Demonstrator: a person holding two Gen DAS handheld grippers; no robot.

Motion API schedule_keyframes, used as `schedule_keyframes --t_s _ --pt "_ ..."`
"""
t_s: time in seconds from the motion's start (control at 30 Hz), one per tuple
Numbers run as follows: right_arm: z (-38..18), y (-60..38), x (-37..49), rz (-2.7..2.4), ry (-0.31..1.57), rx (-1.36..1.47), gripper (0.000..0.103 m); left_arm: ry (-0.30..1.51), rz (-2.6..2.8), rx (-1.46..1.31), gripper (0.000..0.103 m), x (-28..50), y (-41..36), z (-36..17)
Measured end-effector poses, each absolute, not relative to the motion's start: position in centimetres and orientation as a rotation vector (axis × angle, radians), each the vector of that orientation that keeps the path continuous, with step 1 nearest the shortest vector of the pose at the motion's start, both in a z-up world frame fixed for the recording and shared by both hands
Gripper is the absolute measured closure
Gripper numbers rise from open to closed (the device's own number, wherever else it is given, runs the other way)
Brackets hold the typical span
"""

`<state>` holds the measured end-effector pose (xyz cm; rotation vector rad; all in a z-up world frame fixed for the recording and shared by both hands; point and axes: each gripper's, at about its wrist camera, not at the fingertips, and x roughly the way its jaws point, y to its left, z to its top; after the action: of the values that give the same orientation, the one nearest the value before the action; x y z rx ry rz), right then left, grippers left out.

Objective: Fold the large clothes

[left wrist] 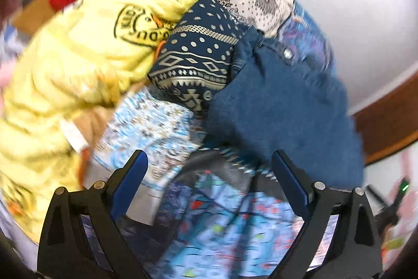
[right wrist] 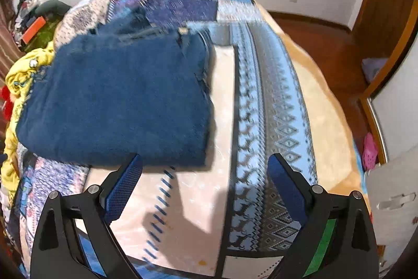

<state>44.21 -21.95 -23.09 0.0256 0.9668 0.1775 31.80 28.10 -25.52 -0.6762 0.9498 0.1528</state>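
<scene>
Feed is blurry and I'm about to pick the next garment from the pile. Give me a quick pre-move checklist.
1. Left gripper open and holding nothing: ok.
2. Right gripper open and holding nothing: ok.
3. Folded jeans lying flat on the bedspread: ok.
4. Yellow garment reachable on top of the pile: ok, though it is bunched.
5. Navy patterned garment free of the yellow one: cannot tell, they overlap.
6. Images sharp enough to pick out an edge: not ok, motion blur.

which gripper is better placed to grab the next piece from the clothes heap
Left. The left gripper is open and faces the heap, with the yellow garment close ahead. The right gripper, also open, faces the folded blue jeans.
</scene>
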Motion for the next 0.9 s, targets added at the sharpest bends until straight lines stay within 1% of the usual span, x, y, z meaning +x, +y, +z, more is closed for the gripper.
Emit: schedule_keyframes --t_s 0.17,0.27,0.37,0.5,0.53,0.6,0.67,0.77,0.9 --pt "-20.4 -19.1 44.5 0.236 0.877 -0.002 0.007 0.933 0.038 -0.882 0.007 33.1 27.0 -27.3" --pt "-19.8 -17.0 44.7 0.279 0.848 -0.021 0.007 0.948 -0.029 -0.941 0.007 34.4 25.7 -28.6" --pt "-20.2 -14.8 45.6 0.324 0.843 -0.031 0.006 0.941 -0.113 -1.040 0.007 35.7 24.6 -30.1" --pt "-21.7 -12.0 46.7 0.380 0.882 -0.045 0.006 0.907 -0.184 -1.166 0.009 37.0 24.0 -31.6" --pt "-22.0 -11.6 46.8 0.393 0.892 -0.045 0.006 0.902 -0.183 -1.171 0.009 37.3 23.9 -31.8" --pt "-22.5 -10.8 47.1 0.424 0.905 -0.040 0.006 0.896 -0.186 -1.176 0.017 38.1 23.9 -32.1" --pt "-22.7 -10.3 46.9 0.436 0.911 -0.040 0.006 0.894 -0.177 -1.169 0.021 38.9 23.7 -32.3" --pt "-23.0 -10.0 47.0 0.437 0.924 -0.033 0.006 0.888 -0.144 -1.150 0.022 40.1 23.1 -32.2" --pt "-23.5 -10.5 47.4 0.424 0.949 -0.001 0.006 0.898 -0.095 -1.051 0.022 41.6 21.9 -31.5"
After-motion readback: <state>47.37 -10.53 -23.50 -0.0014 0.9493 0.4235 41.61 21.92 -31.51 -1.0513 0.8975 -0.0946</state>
